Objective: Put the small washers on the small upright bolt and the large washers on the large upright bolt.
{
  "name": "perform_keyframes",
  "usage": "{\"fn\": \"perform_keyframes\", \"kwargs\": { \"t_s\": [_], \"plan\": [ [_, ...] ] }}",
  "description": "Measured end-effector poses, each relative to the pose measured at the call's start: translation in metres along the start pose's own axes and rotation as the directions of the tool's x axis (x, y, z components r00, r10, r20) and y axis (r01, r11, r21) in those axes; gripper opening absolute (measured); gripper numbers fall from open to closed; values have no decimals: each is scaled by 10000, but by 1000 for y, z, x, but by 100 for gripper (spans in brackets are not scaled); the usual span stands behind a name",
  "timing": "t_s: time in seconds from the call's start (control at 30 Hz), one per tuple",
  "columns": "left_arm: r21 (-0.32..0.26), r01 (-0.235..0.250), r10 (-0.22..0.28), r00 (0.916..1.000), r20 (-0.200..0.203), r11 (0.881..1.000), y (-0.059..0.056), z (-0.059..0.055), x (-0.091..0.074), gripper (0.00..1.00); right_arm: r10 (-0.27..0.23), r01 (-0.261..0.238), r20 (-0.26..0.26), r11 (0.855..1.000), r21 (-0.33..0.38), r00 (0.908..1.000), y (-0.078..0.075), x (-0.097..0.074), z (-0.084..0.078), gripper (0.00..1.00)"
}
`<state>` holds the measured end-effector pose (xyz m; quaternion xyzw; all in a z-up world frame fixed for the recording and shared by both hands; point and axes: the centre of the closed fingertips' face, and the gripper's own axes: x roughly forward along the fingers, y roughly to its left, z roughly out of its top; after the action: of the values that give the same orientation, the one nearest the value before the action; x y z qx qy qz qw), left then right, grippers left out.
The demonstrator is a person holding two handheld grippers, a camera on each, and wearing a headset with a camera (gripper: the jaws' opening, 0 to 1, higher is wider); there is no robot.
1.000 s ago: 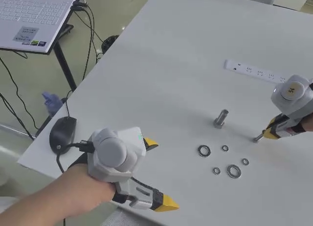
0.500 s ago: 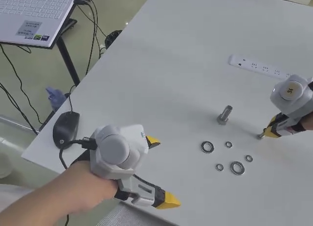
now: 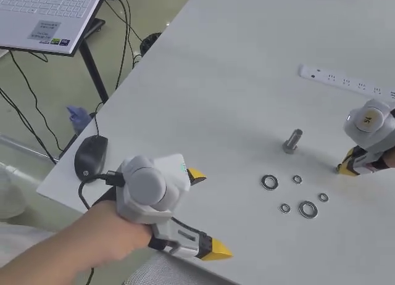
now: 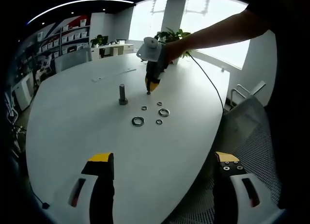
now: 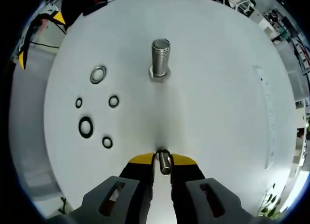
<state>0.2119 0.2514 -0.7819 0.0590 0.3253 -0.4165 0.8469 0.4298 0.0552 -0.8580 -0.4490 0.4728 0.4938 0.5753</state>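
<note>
Lower centre, my right gripper (image 5: 163, 159) clamps the small bolt (image 5: 164, 165), its steel shank mostly hidden; left gripper (image 4: 163, 158) gapes wide

Left tool (image 3: 209, 214) jaws wide apart; right tool (image 5: 163, 158) jaws clamped on small bolt (image 5: 165, 167).

We see a white smooth-topped table (image 3: 216, 81) w/ a large steel hex-head bolt (image 3: 292, 140) standing upright on its head approx. mid-top, and a small steel bolt (image 5: 164, 162) upright on the top off to one side of it. On our side of the large bolt lie two large steel washers (image 3: 270, 182) (image 3: 308, 209) and three small steel washers (image 3: 297, 179) (image 3: 284, 208) (image 3: 323, 197), all flat, in a loose group, none touching. A long white power strip (image 3: 345, 82) lies flat well beyond the bolts, and a black computer mouse (image 3: 91, 156) sits at the table's left edge.
</note>
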Motion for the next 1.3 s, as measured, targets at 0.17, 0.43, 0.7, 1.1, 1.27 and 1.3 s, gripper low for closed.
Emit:
{"fn": "perform_keyframes", "kwargs": {
  "t_s": [0.17,0.43,0.7,1.1,1.27,1.3],
  "plan": [
    [-24,-130,130,9999,97,9999,3,3,0,87,69,-69,30,9999,95,10000,-1,2,-1,12],
    [-35,-101,101,9997,219,9999,4,7,1,88,108,-108,74,9999,119,9999,-1,5,-3,13],
    [-87,-12,14,9997,251,10000,2,9,3,87,124,-125,115,9999,98,9999,0,5,-2,13],
    [-103,35,-33,9998,203,9999,0,7,3,86,223,-222,236,9997,-33,9995,0,6,-2,19],
    [-93,16,-14,9998,221,10000,0,6,2,86,364,-361,232,9992,-153,9991,1,5,-4,27],
    [-97,19,-17,9997,224,10000,0,6,2,86,321,-316,271,9993,-194,9991,0,5,-3,30]
  ]
}}
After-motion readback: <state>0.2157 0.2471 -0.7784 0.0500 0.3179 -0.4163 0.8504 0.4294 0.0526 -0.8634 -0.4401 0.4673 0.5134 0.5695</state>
